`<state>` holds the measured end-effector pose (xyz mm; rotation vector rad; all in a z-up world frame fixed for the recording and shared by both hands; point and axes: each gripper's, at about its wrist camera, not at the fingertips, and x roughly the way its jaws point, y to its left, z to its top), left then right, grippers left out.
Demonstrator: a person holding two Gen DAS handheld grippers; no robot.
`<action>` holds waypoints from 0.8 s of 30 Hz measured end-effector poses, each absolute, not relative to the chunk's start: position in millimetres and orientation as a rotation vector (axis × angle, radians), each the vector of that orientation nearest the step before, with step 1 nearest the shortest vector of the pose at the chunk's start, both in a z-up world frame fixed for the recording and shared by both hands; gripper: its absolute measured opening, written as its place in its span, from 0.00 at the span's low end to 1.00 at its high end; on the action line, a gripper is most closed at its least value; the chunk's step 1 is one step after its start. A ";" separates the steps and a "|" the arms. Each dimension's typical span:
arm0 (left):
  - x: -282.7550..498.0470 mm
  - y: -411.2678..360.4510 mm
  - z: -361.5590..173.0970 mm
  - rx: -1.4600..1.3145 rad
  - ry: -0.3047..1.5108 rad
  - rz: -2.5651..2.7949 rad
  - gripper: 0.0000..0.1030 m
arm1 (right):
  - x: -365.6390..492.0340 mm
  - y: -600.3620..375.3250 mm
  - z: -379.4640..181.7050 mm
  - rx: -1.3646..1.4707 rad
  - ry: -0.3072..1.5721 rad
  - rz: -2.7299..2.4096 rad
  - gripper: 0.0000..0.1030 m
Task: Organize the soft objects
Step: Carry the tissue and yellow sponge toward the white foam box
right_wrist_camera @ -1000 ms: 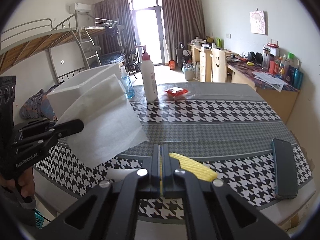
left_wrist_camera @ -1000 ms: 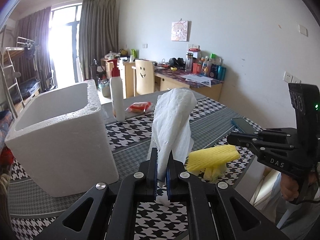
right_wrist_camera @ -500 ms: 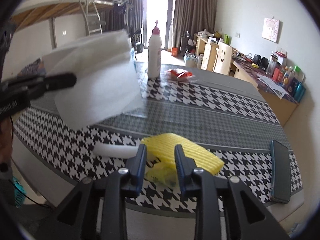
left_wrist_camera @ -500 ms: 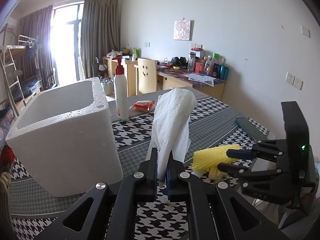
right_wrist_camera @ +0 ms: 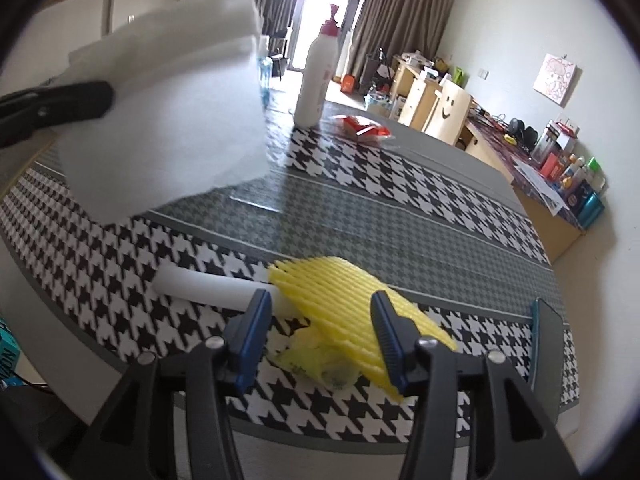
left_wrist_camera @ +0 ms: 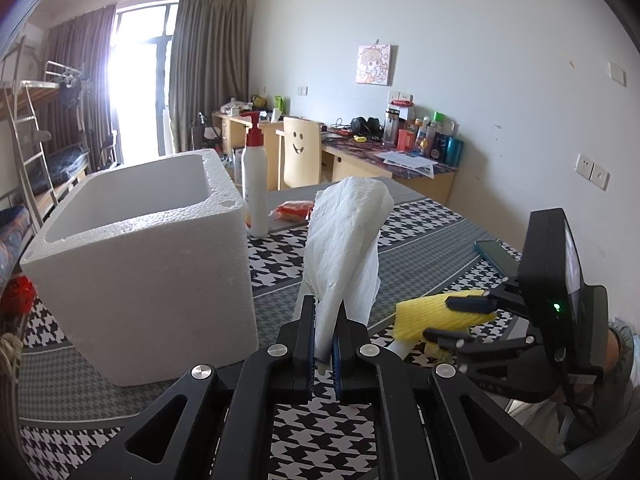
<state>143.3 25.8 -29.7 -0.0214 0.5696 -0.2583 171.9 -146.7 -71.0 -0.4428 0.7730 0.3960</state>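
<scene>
My left gripper [left_wrist_camera: 324, 320] is shut on a white paper towel [left_wrist_camera: 346, 240] and holds it upright above the table, beside a white foam box [left_wrist_camera: 140, 268]; the towel also shows in the right wrist view [right_wrist_camera: 168, 120]. My right gripper [right_wrist_camera: 322, 316] is open, its fingers on either side of a yellow foam net [right_wrist_camera: 344, 296] that lies on the table. In the left wrist view the right gripper [left_wrist_camera: 452, 320] is at the yellow net [left_wrist_camera: 428, 314]. A white foam roll [right_wrist_camera: 208, 286] lies left of the net, and a crumpled yellow-green piece [right_wrist_camera: 316, 356] lies under it.
A white pump bottle [left_wrist_camera: 254, 196] and a red packet [left_wrist_camera: 292, 210] stand behind the foam box. A dark phone [right_wrist_camera: 546, 344] lies near the table's right edge. The table [right_wrist_camera: 400, 216] has a houndstooth cloth. A desk and chair stand beyond.
My right gripper has opened and come down around the yellow foam net. My left gripper still holds the paper towel and has shifted slightly nearer the foam box.
</scene>
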 end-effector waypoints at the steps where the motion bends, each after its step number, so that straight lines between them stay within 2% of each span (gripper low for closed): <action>1: 143.2 26.2 -30.4 -0.023 0.570 -0.258 0.06 | 173.2 -146.7 -71.7 -0.449 0.779 0.393 0.43; 9: 140.8 28.9 -32.2 -0.040 0.572 -0.254 0.06 | 188.7 -146.2 -73.3 -0.487 0.823 0.361 0.11; 24: 138.5 37.0 -14.8 -0.038 0.533 -0.245 0.06 | 181.2 -163.9 -18.8 -0.287 0.699 0.394 0.10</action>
